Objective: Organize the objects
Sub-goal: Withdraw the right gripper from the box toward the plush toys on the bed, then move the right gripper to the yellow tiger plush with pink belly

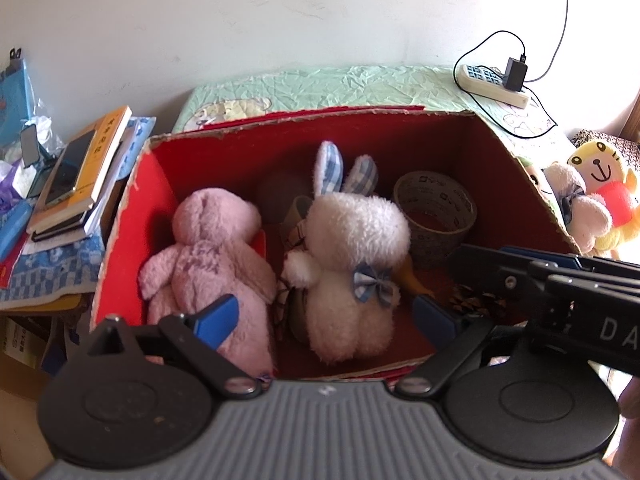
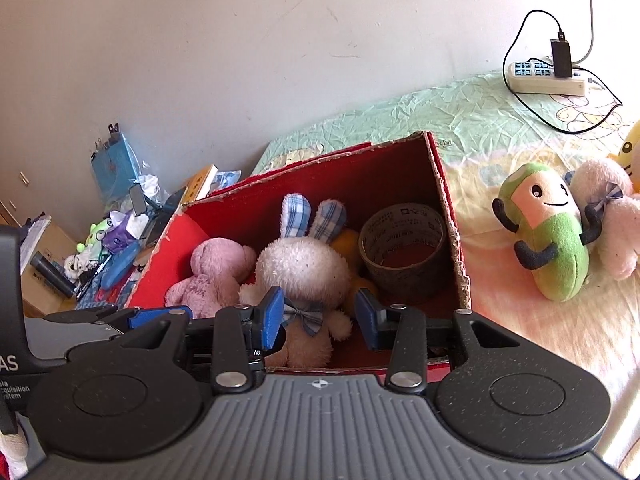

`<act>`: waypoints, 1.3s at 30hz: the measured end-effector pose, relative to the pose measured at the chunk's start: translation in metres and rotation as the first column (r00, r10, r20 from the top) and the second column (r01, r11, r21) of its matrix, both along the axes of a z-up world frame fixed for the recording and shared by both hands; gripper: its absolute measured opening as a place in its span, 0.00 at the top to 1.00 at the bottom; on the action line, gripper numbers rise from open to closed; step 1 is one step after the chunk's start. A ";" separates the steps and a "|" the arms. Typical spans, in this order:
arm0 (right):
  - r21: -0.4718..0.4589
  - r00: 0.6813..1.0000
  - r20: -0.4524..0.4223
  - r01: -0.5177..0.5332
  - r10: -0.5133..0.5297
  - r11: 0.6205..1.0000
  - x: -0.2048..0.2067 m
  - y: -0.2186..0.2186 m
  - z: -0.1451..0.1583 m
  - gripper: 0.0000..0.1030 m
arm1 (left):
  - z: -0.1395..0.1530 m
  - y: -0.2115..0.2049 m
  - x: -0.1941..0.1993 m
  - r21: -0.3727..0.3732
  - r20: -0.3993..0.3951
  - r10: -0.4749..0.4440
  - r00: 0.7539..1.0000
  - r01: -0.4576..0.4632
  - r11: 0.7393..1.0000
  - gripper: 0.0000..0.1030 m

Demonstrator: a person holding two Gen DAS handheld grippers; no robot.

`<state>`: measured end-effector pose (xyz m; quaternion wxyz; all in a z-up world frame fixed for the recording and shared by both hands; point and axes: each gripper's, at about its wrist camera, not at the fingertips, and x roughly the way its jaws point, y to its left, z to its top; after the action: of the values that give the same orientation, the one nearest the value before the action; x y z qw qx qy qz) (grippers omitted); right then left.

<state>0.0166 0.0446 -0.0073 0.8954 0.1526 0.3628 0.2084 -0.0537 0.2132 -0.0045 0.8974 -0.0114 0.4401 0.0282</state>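
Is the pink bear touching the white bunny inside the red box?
Touching. The left wrist view shows the pink bear pressed against the white bunny, no gap at the bunny's arm.

Brightness: both views are brightly lit by daylight.
Source: light seems to enter from the right, perhaps a window.
Glare: the bed sheet [image 2: 540, 344] is washed out at right.
Shadows: the red box [image 1: 516, 168] interior is shaded.
Distortion: edges are curved and corners blackened.
Focus: near parts look soft.
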 end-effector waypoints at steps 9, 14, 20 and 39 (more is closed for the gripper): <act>0.057 0.997 -0.002 -0.077 0.078 0.995 0.001 -0.010 0.000 0.60 | 0.000 -0.003 -0.003 0.021 0.017 0.050 0.999 -0.050 0.999 0.08; 0.089 0.993 0.044 -0.115 0.111 0.989 -0.006 -0.031 0.007 0.56 | 0.012 -0.011 -0.009 0.039 0.037 0.071 0.997 -0.073 0.997 0.08; 0.137 0.993 0.082 -0.092 0.081 0.986 -0.010 -0.076 0.018 0.56 | 0.036 -0.047 -0.009 0.063 0.104 0.047 0.993 -0.054 0.997 0.08; 0.142 0.980 0.013 0.193 -0.197 0.971 -0.026 -0.253 0.007 0.52 | 0.020 -0.242 0.034 0.029 0.074 -0.257 0.963 0.256 0.966 0.08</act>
<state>-0.0090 -0.2083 0.0000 0.9034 0.2472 0.3183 0.1466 -0.0198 -0.0286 0.0155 0.9100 0.0534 0.4025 -0.0844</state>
